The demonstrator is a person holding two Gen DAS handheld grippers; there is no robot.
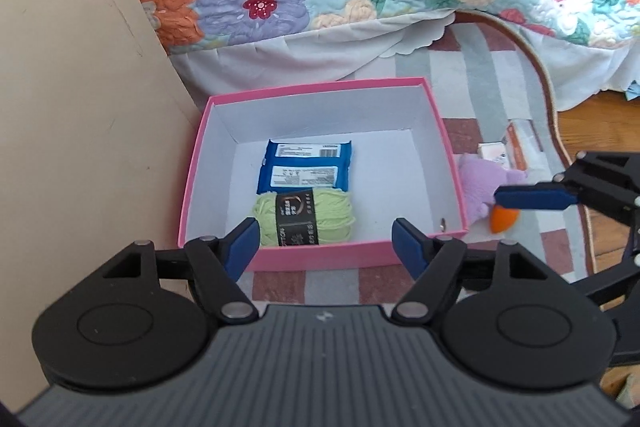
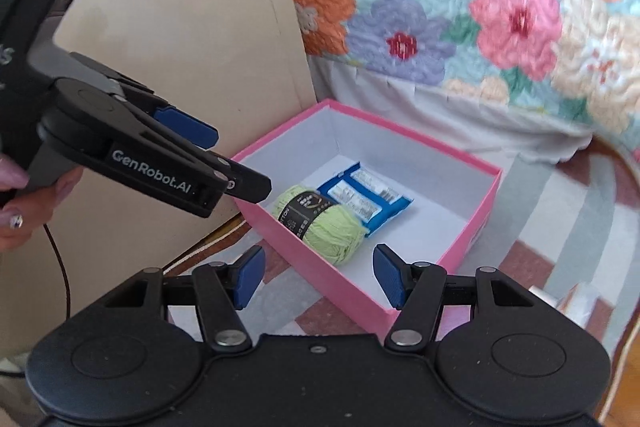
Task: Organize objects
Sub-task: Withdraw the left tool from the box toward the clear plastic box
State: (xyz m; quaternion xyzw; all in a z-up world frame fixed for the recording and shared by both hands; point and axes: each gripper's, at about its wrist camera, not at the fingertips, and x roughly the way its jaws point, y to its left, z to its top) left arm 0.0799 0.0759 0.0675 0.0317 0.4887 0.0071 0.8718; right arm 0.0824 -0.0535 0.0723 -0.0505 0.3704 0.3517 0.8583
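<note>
Green yarn (image 1: 305, 217) and blue packet (image 1: 306, 167) are seen in pink box (image 1: 320, 259). Left gripper (image 1: 325, 245) and right gripper (image 2: 318, 277) are held apart, nothing gripped

Soft, even daylight fills both fisheye views, edges bowing outward, shadows faint inside the pink box (image 1: 320, 87), while the floral quilt (image 2: 520, 7) smears with motion blur in the right wrist view.

Both my grippers angled down – left gripper (image 1: 324, 241) jaws apart, empty; right gripper (image 2: 318, 273) same, nothing between.
</note>
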